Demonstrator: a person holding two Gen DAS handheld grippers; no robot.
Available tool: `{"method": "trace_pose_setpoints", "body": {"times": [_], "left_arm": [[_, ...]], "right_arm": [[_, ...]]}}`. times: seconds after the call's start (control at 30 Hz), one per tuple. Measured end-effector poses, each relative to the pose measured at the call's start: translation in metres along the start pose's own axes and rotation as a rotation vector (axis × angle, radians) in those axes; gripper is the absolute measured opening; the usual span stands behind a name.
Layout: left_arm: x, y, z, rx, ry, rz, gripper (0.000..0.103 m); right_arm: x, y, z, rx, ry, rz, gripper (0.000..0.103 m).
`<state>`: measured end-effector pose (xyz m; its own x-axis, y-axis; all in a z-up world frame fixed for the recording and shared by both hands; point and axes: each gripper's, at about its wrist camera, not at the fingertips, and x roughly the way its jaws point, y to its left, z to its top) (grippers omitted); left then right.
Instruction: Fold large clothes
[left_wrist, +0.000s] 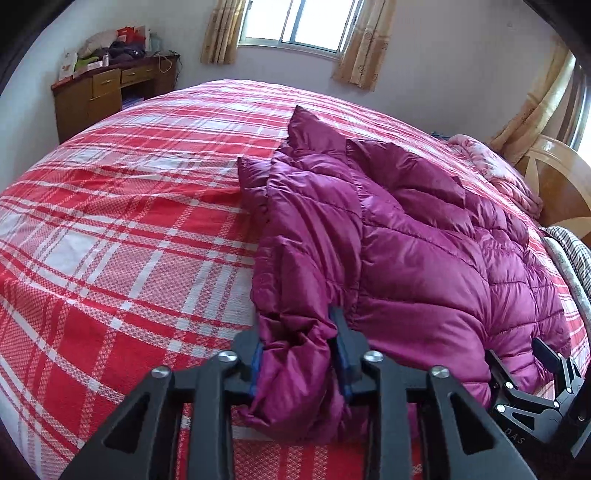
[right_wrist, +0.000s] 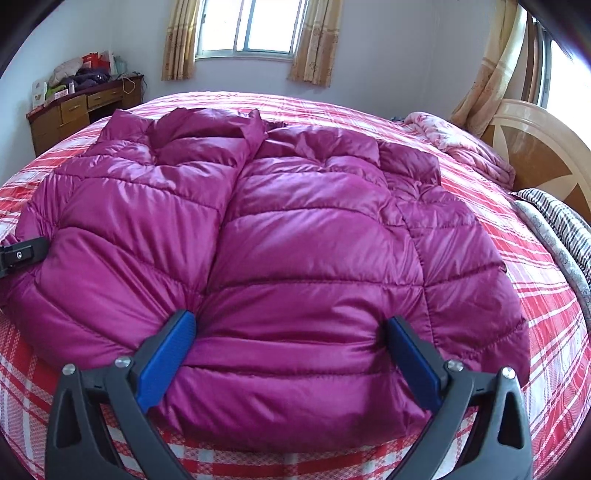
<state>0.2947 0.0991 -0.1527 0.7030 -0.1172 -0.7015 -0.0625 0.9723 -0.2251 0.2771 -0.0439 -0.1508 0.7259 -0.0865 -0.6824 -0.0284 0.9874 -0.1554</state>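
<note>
Left wrist view shows the left hand-held gripper (left_wrist: 299, 354) clamped on a bunched hem corner of the magenta puffer jacket (left_wrist: 406, 240) lying on the plaid bed (left_wrist: 110, 221). Right hand-held gripper (right_wrist: 291, 332) straddles the jacket's near hem, jaws wide apart.

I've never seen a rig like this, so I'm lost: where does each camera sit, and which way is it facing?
Left wrist: rides the left gripper, looking down along its fingers, shut on the jacket hem; the right gripper shows at right.
Right wrist: rides the right gripper, fingers open astride the jacket's hem; a left gripper finger shows at the left edge.
Shared: jacket, plaid bed, window, desk.
</note>
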Motion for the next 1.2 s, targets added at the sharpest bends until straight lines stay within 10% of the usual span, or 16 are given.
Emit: {"method": "trace_pose_setpoints", "body": {"times": [0.4,0.67,1.2], "left_arm": [[-0.093,-0.092,0.024,0.368,-0.244,0.128,0.008],[-0.118,-0.182,0.024,0.55,-0.338,0.01,0.008],[-0.04,-0.324,-0.036,0.781,-0.218,-0.033,0.012]], "right_arm": [[-0.059,-0.05,0.0,0.176,-0.168,0.019,0.092],[-0.038,-0.12,-0.016,0.249,-0.081,-0.117,0.092],[-0.034,-0.166,-0.061,0.457,-0.063,-0.036,0.095]]}}
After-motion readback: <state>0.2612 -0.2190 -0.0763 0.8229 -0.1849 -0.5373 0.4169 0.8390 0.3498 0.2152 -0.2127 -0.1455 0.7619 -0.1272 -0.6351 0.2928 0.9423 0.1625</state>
